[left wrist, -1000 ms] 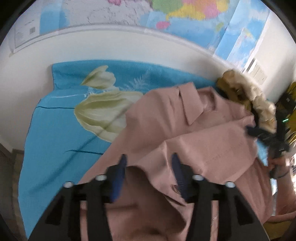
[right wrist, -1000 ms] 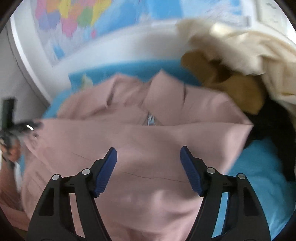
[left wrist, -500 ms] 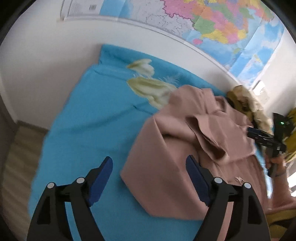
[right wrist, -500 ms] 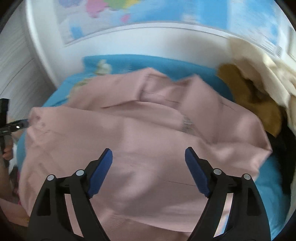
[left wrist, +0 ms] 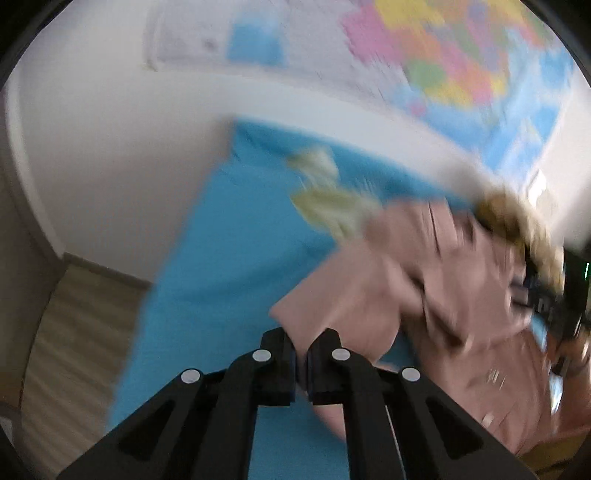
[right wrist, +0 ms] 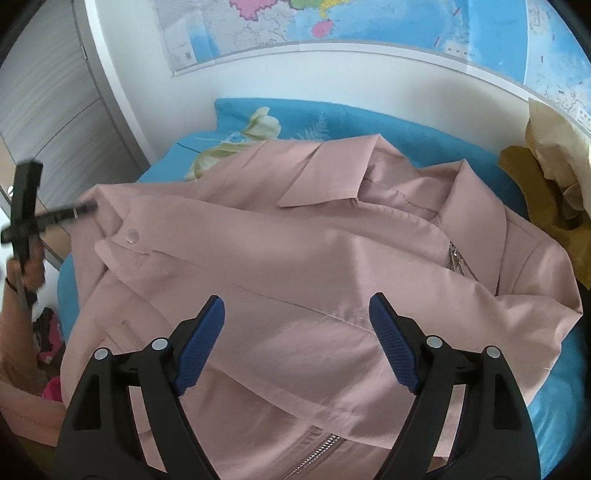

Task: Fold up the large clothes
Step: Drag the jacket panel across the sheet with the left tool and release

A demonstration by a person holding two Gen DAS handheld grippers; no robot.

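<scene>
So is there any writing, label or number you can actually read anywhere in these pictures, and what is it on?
None can be read.
Wall map: place names and a small printed block at its lower left corner, too small to read in the right wrist view, blurred in the left.
Pink jacket: no label or brand shows; the snap button bears no legible mark.

Left wrist view motion-blurred; right sharp, evenly daylit.
</scene>
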